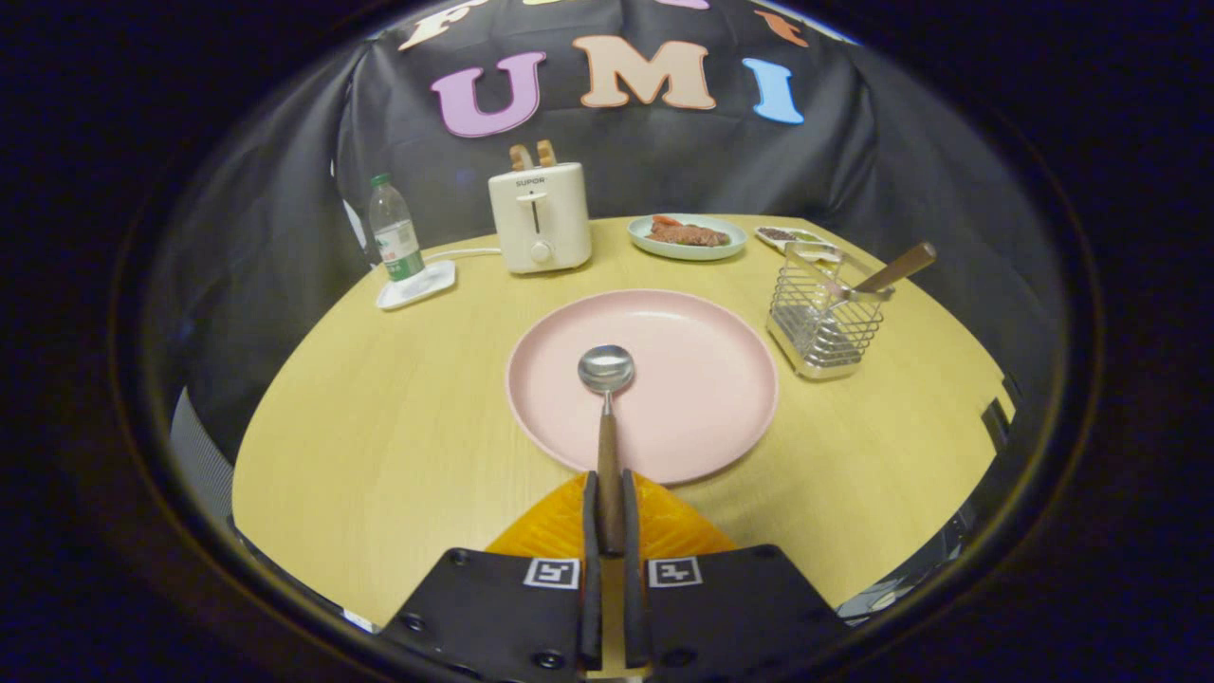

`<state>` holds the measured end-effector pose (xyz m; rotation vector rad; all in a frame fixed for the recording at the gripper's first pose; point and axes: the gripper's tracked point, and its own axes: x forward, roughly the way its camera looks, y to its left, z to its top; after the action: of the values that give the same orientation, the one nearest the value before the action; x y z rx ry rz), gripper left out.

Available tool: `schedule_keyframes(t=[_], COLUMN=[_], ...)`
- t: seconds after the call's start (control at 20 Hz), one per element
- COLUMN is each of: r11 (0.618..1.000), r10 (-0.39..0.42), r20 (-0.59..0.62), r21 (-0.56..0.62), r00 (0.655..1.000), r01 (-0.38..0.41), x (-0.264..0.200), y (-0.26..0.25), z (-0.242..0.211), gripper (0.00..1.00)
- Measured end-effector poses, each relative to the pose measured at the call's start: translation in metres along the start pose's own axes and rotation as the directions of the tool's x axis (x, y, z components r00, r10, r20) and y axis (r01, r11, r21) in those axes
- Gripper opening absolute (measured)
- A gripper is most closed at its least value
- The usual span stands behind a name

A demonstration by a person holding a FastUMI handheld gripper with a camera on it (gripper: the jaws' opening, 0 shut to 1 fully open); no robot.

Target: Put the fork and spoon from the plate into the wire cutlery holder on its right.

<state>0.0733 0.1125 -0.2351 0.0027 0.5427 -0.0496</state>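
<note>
Gripper view had the spoon [607, 408] dead centre, and the jaws were clenched on its wooden handle, both fingers [590, 531] pressed flat against it near the tail end. The bowl of the spoon hung out ahead of the fingertips, over the near half of the pink plate [702, 398], and whether it was lifted clear or brushing the plate could not be told from this angle.

Off to the plate's right stood the wire cutlery holder [823, 327] on the counter [379, 446], well apart from the spoon, and a wooden handle [896, 268] was leaning out of it already. That looked like the fork, though its head was hidden in the wires.

On handling, my read was that this was a light, stiff piece: metal bowl, thin neck, slim wooden grip. The wood ought to give the fingers better purchase than polished steel would. Held so far back, though, the bowl end carried the weight out front, so the spoon could droop or swivel in the grip if swung quickly. A hold nearer the middle of the handle would have been steadier.

The holder looked light too, thin wire with open sides, so a clumsy drop might nudge or tip it. Farther back sat a toaster [539, 216], a water bottle [395, 230] and a plate of food [688, 236], all out of the way.
</note>
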Motion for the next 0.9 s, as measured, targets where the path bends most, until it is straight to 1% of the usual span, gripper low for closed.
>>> schedule_keyframes(t=[0.05,0.1,0.15,0.25,0.4,0.6,0.75,0.9], r11=[1.0,1.0,1.0,0.999,0.998,0.997,0.993,0.992], r10=[0.004,0.001,0.012,0.035,0.067,0.08,0.113,0.122], r20=[0.001,-0.004,-0.003,-0.012,-0.021,-0.02,-0.011,0.026], r21=[-0.014,-0.017,-0.028,-0.034,-0.002,0.017,0.041,0.011], r00=[1.0,1.0,1.0,0.999,0.998,0.997,0.994,0.992], r01=[-0.004,-0.001,-0.012,-0.035,-0.067,-0.079,-0.113,-0.123], x=[0.001,-0.001,0.0,-0.001,-0.007,-0.019,-0.032,-0.048], y=[-0.002,-0.004,-0.006,-0.008,-0.015,-0.032,-0.042,-0.058], z=[0.0,0.001,0.001,0.003,0.008,0.023,0.04,0.065], gripper=[0.12,0.12,0.05,0.05,0.05,0.05,0.04,0.04])
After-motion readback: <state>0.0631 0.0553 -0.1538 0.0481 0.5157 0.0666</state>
